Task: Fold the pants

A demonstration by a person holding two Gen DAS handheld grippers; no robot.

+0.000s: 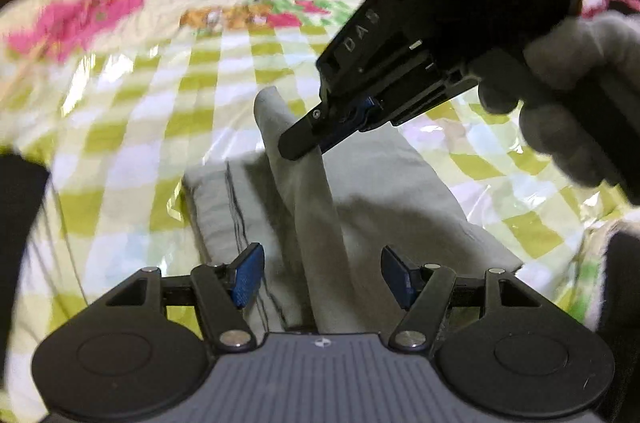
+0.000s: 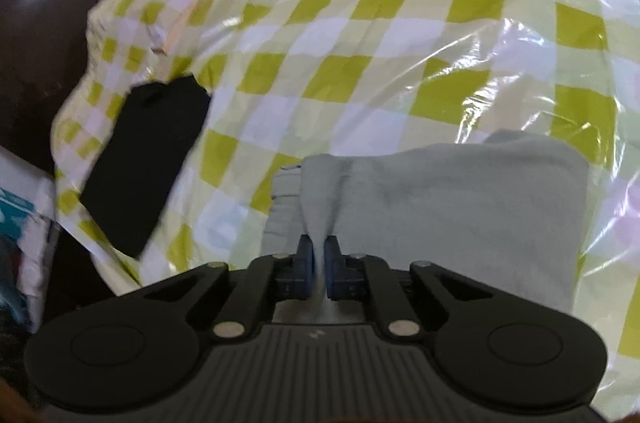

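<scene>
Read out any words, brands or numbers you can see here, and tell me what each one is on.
"DAS" - raised letters on the black body of the right tool, which pinches the grey pants.
Small logo on the left tool housing: no letters readable.
Cartoon print on the checked bedcover: too blurred to read.

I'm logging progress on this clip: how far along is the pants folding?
Done: the grey pants already lie in a folded stack on the checked cover. In hand: the right hand-held gripper pinches a raised fold; the left hand-held gripper is open. Left: laying that fold flat.
</scene>
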